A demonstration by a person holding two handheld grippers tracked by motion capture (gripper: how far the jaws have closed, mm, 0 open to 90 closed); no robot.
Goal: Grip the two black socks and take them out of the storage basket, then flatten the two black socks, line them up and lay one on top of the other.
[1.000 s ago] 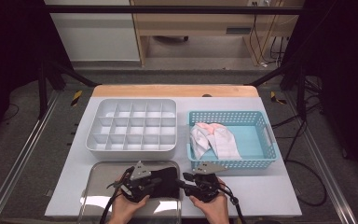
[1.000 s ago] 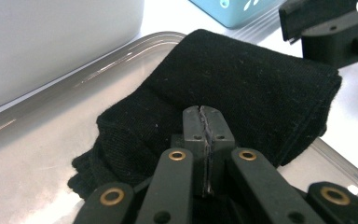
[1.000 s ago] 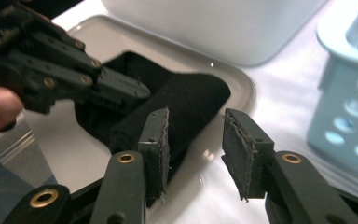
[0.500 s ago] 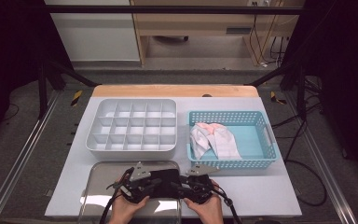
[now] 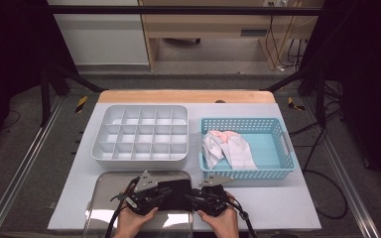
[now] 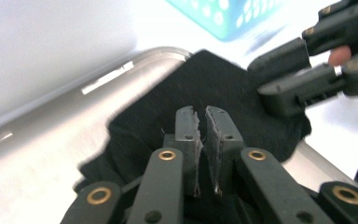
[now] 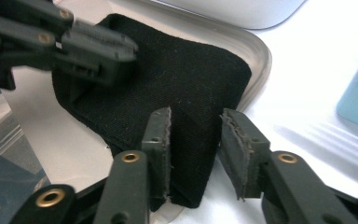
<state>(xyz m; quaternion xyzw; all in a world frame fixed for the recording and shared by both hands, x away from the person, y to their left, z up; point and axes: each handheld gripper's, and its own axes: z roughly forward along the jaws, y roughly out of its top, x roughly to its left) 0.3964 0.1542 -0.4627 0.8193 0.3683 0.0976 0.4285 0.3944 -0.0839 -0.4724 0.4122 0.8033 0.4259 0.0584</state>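
High view: black cloth (image 5: 174, 191) lies on the metal tray (image 5: 104, 208) at the near edge of the table (image 5: 278, 208), between left gripper (image 5: 146, 194) and right gripper (image 5: 206, 194); compartment box (image 5: 141, 135) and blue basket (image 5: 278, 148) stand behind.
Left gripper view: jaws nearly closed, pinching the black cloth (image 6: 223, 88) at its edge, it seems.
Right gripper view: jaws spread around a cloth (image 7: 186, 79) fold, not clamped.
Advice: close the right jaws fully on the fold before lifting, so both sides rise evenly.
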